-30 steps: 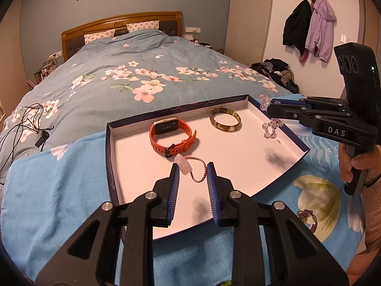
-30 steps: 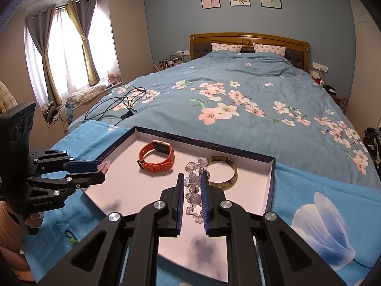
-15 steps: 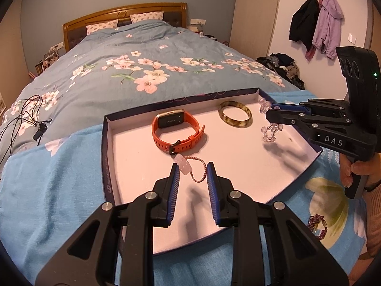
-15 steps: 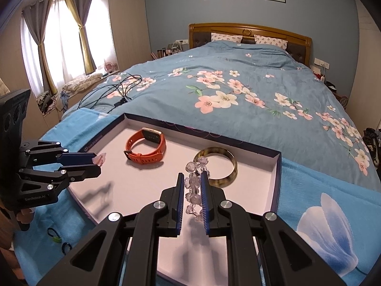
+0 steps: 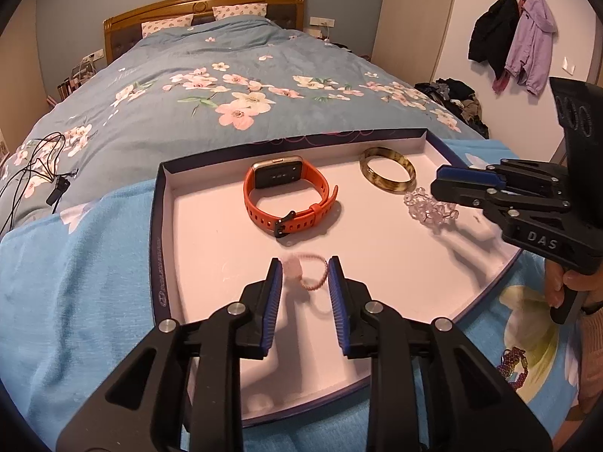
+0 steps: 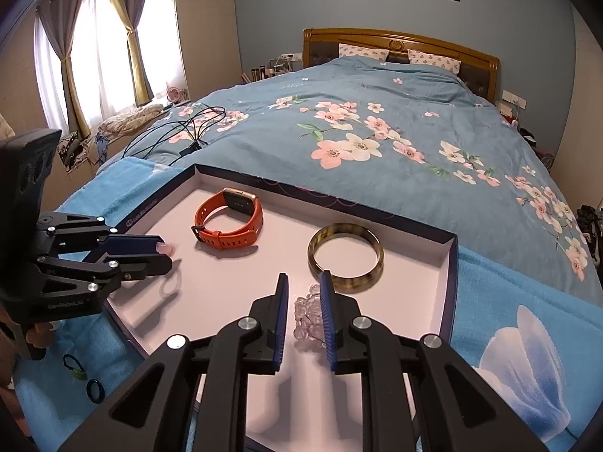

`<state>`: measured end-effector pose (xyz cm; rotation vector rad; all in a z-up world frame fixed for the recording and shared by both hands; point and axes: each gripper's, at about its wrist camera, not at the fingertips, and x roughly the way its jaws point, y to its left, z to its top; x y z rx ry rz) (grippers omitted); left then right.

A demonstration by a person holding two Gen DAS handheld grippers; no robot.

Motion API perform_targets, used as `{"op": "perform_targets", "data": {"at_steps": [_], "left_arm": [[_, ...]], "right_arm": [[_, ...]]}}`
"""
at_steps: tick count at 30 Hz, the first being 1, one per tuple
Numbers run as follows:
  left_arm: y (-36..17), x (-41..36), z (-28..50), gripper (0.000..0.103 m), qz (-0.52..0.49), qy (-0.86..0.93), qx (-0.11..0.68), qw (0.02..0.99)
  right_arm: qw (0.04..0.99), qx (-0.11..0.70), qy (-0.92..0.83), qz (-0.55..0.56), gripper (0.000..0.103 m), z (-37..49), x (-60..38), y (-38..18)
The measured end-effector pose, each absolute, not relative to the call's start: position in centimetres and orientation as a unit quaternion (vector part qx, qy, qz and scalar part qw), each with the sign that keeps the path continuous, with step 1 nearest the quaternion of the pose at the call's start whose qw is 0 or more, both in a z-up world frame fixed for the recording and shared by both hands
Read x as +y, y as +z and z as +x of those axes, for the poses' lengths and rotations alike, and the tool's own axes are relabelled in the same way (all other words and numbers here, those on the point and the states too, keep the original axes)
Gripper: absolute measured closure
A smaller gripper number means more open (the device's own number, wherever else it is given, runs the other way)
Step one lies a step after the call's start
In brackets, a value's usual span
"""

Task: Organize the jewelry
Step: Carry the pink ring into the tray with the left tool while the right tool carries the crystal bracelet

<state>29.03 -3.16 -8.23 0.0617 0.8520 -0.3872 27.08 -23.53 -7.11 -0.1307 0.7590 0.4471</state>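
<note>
- Left wrist view: left gripper (image 5: 304,272) jaws spread around the pink bracelet (image 5: 307,272), above the tray (image 5: 211,226).
- Right gripper (image 6: 303,290) jaws opening, crystal bracelet (image 6: 309,314) between them, on the tray floor.

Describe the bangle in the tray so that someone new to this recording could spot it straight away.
On the flowered bed lies a shallow tray with a pale floor. The bangle lies flat near the tray's far corner, right of the orange watch. It is the only rigid, mottled brown ring; the clear bead bracelet beside it is knobbly and see-through.
</note>
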Motion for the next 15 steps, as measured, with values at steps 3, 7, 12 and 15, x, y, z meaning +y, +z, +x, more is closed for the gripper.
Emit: {"op": "perform_targets", "data": {"at_steps": [3,7,12,15], "left_arm": [[-8.4,-3.2,29.1,0.077,0.029,-0.187,0.411,0.892],[-8.5,-3.0,29.2,0.075,0.027,-0.183,0.410,0.893],[-7.8,-2.8,28.5,0.069,0.030,-0.179,0.390,0.902],[-6.5,-2.6,27.3,0.067,0.036,-0.176,0.371,0.911]], "right_arm": [[0.905,0.363,0.214,-0.056,0.086,26.9,-23.9,-6.8],[0.907,0.357,0.219,-0.038,0.081,26.0,-24.4,-6.0],[0.907,0.349,0.233,-0.032,0.072,24.1,-24.4,-5.0],[0.906,0.345,0.244,-0.034,0.069,22.5,-24.4,-4.6]]}}
